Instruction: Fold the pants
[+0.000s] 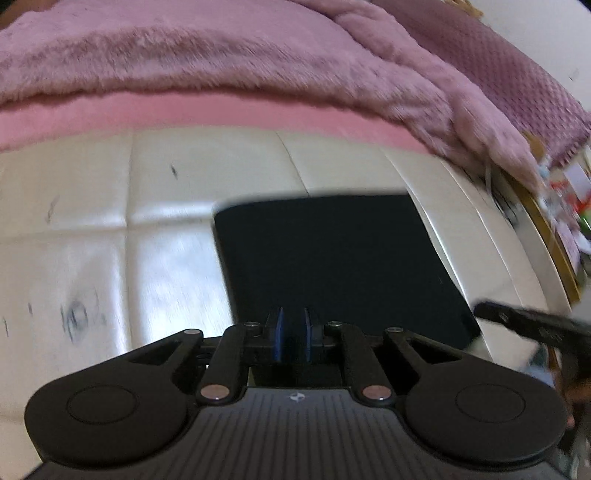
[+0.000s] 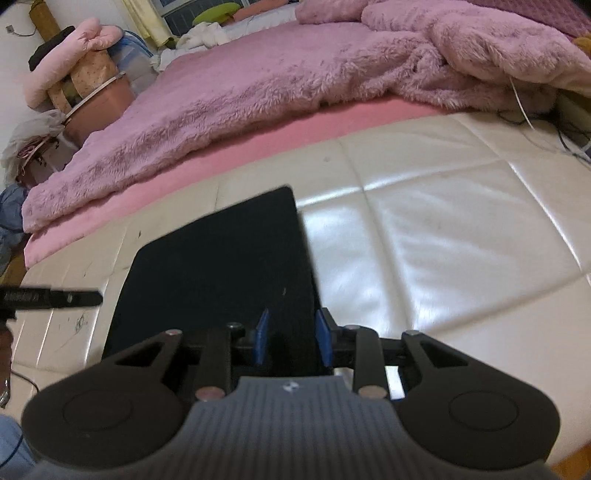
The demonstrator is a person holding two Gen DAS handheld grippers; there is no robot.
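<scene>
Now the pants (image 2: pixel 218 266) lie as a flat dark rectangle on the white bench (image 2: pixel 424 229), with the left gripper (image 1: pixel 292 334) narrowly parted and the right gripper (image 2: pixel 292 338) wider, both empty, so I'd lift clear without snagging the fold.

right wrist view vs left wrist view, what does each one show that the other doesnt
Only the right wrist view shows the pile of pink cushions and bundles by the wall and the green cushion.
Only the left wrist view shows the blurred colourful clutter beyond the surface's edge.
Both show the dark folded pants flat on the cream padded surface, the fluffy pink blanket behind, and the other gripper's finger at the frame edge.
</scene>
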